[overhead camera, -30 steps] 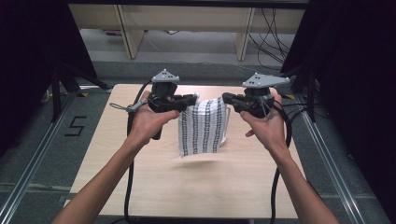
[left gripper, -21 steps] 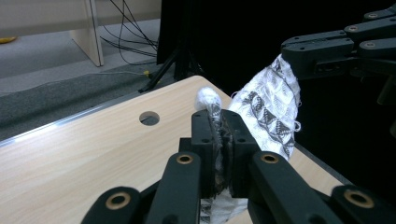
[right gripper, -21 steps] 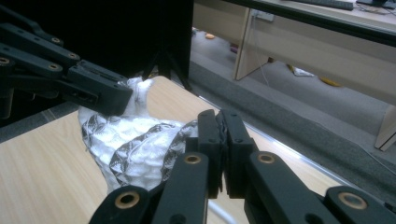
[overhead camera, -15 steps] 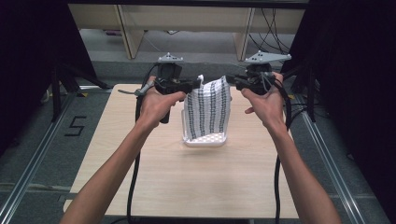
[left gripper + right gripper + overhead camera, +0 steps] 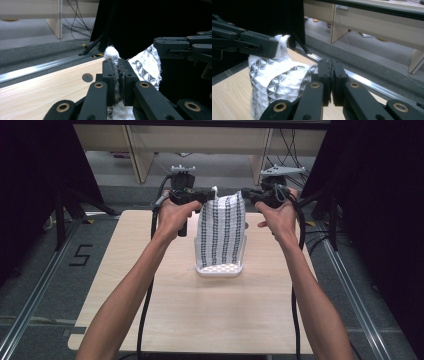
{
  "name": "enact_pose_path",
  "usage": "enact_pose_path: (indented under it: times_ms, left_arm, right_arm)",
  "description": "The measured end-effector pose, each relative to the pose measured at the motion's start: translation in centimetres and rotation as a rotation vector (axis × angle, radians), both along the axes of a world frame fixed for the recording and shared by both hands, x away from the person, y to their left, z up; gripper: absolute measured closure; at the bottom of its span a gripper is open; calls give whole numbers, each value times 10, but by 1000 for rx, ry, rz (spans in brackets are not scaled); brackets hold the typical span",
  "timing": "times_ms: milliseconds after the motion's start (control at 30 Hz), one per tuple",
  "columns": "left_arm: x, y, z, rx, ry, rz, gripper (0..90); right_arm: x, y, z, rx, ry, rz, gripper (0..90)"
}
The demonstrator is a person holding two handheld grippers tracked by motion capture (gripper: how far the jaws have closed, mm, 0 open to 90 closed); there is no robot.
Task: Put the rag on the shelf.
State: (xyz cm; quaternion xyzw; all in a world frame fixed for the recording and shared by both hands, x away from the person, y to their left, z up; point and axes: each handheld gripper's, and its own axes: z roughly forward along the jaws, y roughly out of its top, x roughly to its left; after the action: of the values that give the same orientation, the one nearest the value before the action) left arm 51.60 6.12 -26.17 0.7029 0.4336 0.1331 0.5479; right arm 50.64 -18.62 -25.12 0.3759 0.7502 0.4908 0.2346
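Between your two tongs: one cloth [image 5: 221,232], white with dark patterned stripes, hanging lengthwise from its two upper corners. Its lower edge lies folded on the table [image 5: 165,310], below the tongs and on your side of them.

Left gripper [image 5: 209,196]: jaws clamped tight on the cloth's upper left corner. In the left gripper view, a white tuft of fabric pokes out above the closed tips of the left gripper [image 5: 118,72], and more cloth [image 5: 147,68] runs off toward the other tool.

Right gripper [image 5: 247,195]: jaws likewise pinched shut on the upper right corner. In the right gripper view, the fabric [image 5: 278,85] bunches just beside the closed tips of the right gripper [image 5: 331,77] and sags away toward your left tool.

Both tools: held level with each other above the far part of the table, tips pointing inward, near one another, the cloth's top edge spanning the gap with some slack.

Table: pale wood, under both tongs; a round dark hole [image 5: 87,77] in its surface, just beside the left jaws as that gripper's camera sees it.

Beyond the tongs: grey floor [image 5: 225,170], pale wooden furniture legs [image 5: 132,150], loose black cables [image 5: 292,147]. Outside each tool, to either side: black curtains [image 5: 35,180].
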Motion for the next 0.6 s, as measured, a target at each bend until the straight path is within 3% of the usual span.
enact_pose_path:
  times_ms: [267, 333, 600]
  left_arm:
    - [23, -1, -16, -22, 22, 44, 838]
    - [29, 0, -21, -15, 31, 56, 836]
    - [37, 1, -33, 20, 57, 77, 825]
  right_arm:
    - [28, 5, -13, -19, 34, -25, 884]
    - [38, 7, -20, -28, 47, -35, 882]
    - [51, 15, -35, -27, 97, -71, 877]
